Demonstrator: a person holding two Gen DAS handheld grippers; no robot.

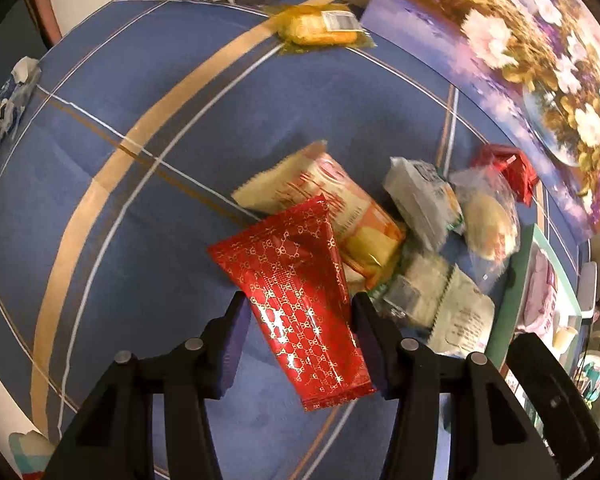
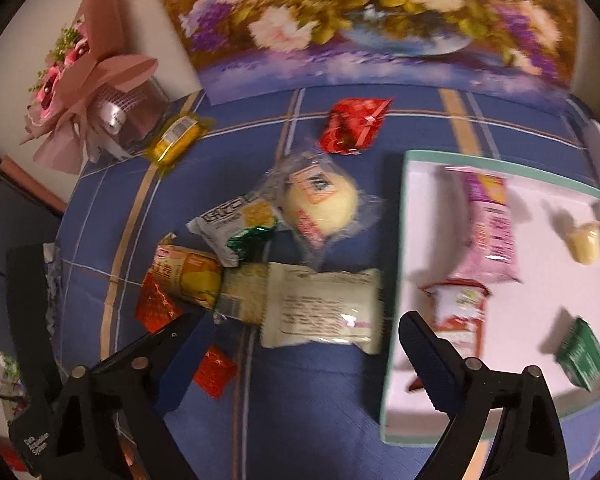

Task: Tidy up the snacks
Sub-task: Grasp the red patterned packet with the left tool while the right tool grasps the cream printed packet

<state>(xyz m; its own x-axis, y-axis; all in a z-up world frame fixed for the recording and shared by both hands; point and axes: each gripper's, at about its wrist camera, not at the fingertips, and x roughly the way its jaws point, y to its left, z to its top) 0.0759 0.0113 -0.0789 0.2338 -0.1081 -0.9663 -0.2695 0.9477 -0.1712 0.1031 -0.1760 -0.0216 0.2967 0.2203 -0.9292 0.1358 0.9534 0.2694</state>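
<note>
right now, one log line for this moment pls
left tongs: shut on red packet | right tongs: open, nothing held, over cloth | tray: five snacks in | pile: unsorted

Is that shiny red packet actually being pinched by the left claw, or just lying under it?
Touching. In the left wrist view, the red packet sits between the left gripper's two pads, both pressing its edges, and it appears lifted off the blue tablecloth.

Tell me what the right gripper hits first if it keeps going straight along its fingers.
Probably the white noodle-like packet, which lies between and just ahead of the open right gripper. Depth is hard to judge; it might land on the bare blue tablecloth just short of it.
</note>
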